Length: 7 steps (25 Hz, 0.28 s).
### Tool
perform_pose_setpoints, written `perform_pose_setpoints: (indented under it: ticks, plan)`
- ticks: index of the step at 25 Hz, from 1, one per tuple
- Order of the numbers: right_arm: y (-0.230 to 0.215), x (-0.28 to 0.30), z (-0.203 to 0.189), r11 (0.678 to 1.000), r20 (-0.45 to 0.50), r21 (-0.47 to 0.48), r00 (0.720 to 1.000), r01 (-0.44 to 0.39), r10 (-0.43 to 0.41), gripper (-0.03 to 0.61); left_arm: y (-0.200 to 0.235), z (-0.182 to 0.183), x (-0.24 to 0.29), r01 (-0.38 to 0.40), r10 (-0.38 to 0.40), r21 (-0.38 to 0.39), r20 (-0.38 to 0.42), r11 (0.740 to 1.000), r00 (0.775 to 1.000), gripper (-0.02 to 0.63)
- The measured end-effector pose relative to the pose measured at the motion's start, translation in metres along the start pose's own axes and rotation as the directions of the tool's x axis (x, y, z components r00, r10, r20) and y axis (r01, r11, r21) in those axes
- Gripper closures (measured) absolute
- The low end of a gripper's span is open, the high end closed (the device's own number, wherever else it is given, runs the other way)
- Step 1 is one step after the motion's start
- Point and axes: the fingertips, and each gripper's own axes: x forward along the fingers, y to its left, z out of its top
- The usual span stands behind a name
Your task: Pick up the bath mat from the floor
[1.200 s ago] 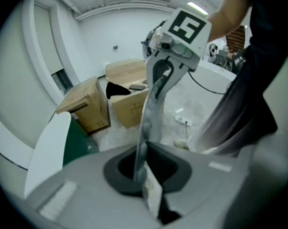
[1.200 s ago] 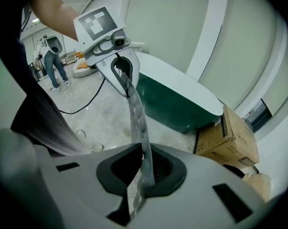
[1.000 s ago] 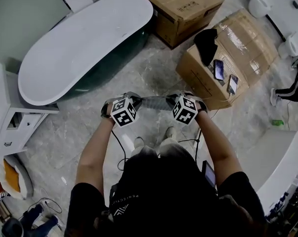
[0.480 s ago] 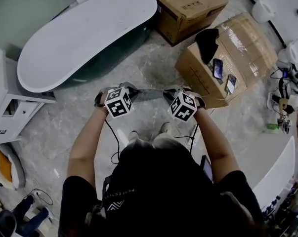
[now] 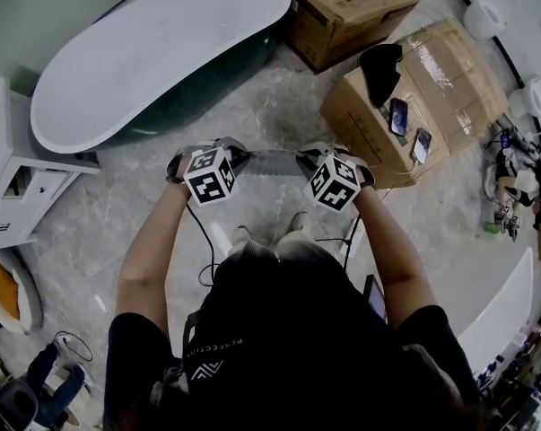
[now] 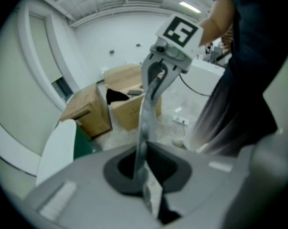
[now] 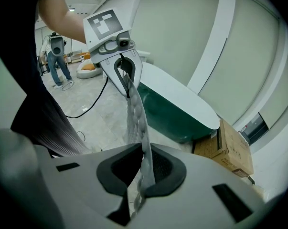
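Note:
A grey, bumpy bath mat [image 5: 272, 162] hangs off the floor, stretched taut between my two grippers in front of the person's legs. My left gripper [image 5: 238, 157] is shut on the mat's left end and my right gripper [image 5: 304, 161] is shut on its right end. In the left gripper view the mat [image 6: 144, 123] runs edge-on from my left gripper [image 6: 144, 173] up to the right gripper [image 6: 155, 78]. In the right gripper view the mat [image 7: 136, 118] runs from my right gripper [image 7: 143, 171] up to the left gripper [image 7: 125, 75].
A white and green bathtub [image 5: 153, 52] lies ahead on the left. Two cardboard boxes [image 5: 360, 7] [image 5: 440, 88] stand ahead on the right, the nearer one bearing phones and a black item. A white cabinet [image 5: 10, 187] stands left, a white counter [image 5: 503, 303] right. A cable [image 7: 89, 104] trails on the floor.
Both grippers have risen a little together, carrying the stretched mat with them. Both grips look unchanged.

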Motion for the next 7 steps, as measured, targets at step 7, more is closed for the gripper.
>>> perform_pose_setpoints:
  ticks: [7]
  plan:
    - [0.0018, -0.0044, 0.0001, 1.000, 0.005, 0.003, 1.000, -0.001, 0.001, 0.565, 0.0001, 0.0033, -0.0019, -0.003, 0.003, 0.016, -0.005, 1.000, 1.000, 0.597]
